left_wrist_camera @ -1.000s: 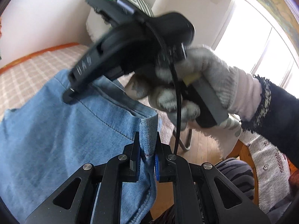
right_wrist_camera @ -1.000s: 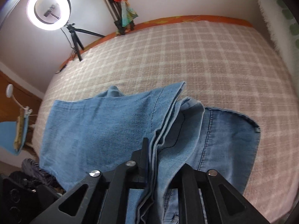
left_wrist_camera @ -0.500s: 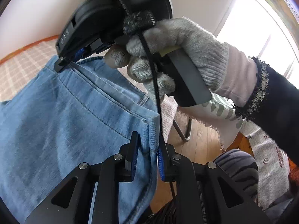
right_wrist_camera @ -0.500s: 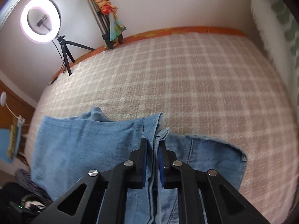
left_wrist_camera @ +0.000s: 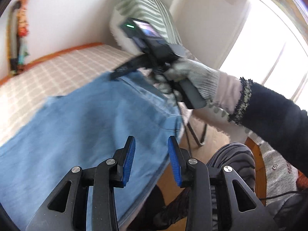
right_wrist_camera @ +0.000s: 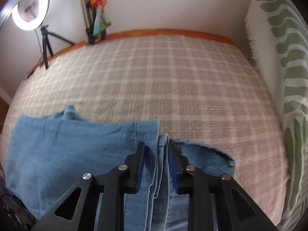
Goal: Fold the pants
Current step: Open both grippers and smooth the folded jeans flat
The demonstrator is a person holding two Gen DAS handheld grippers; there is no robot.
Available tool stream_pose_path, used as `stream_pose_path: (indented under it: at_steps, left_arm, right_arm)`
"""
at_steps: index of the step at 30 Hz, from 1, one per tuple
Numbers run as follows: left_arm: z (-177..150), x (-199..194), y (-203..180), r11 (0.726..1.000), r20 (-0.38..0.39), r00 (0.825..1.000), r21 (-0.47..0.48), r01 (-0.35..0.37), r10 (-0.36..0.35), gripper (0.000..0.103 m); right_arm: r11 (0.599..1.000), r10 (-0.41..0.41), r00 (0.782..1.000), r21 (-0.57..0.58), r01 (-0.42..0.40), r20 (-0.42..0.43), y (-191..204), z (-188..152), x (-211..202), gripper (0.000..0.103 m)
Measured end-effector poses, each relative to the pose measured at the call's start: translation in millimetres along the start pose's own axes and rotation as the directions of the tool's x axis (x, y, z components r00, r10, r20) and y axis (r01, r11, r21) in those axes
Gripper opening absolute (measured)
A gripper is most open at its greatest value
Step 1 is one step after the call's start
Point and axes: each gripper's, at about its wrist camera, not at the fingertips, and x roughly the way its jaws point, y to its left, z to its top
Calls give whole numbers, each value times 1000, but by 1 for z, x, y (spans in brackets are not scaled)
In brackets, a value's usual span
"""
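Both wrist cams close, sharing pants point(left_wrist_camera: 92, 119) on bed point(right_wrist_camera: 173, 80).

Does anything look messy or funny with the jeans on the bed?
A little. The jeans hang partly off the near edge of the bed, and a bunched lump of denim pokes up at their far edge. By the right hand-held gripper the edges lie stacked unevenly. No tears or spills show.

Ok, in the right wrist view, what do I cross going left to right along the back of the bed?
Ring light on its tripod → colourful cloth bundle on a stand → orange bed edge → green-striped white cushion.
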Motion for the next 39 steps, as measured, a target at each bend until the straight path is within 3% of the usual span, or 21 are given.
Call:
stream_pose_path:
  at_steps: [3, 7, 9, 14, 18, 21, 25, 31, 35, 39]
  left_arm:
    - [-7, -37, 21, 998, 28, 998, -37, -54, 55, 35]
    - [-20, -88, 53, 982, 72, 981, -79, -174, 179, 39]
    - [-29, -115, 74, 963, 83, 964, -110, -245, 254, 39]
    - [-67, -168, 126, 892, 61, 907, -223, -394, 416, 39]
    - [-96, -181, 141, 853, 22, 885, -279, -441, 465, 39]
    - [-119, -182, 141, 847, 3, 888, -302, -437, 460, 39]
    - [-140, -175, 138, 847, -21, 894, -311, -432, 448, 39]
    - [-157, -173, 135, 848, -14, 902, -335, -410, 431, 39]
    - [-148, -170, 131, 870, 35, 913, -318, -376, 407, 39]
    - [-137, -158, 128, 905, 70, 936, -291, -311, 345, 39]
  right_arm:
    - [996, -87, 994, -5, 88, 63, 3, 2, -25, 36]
    - [998, -66, 986, 28, 62, 151, 14, 3, -66, 40]
    - [999, -52, 981, 17, 49, 185, 26, 0, -83, 40]
    - [994, 105, 969, -25, -102, 222, 80, -9, -107, 41]
    - [974, 217, 957, -106, -199, 194, 136, -18, -103, 41]
    - [943, 311, 939, -170, -285, 146, 184, -23, -93, 41]
    - [906, 365, 927, -262, -333, 83, 240, -34, -78, 40]
    - [838, 435, 901, -361, -410, -15, 314, -40, -46, 30]
    - [801, 463, 883, -386, -457, -83, 346, -39, -26, 22]
    - [791, 478, 866, -355, -498, -148, 362, -30, 3, 17]
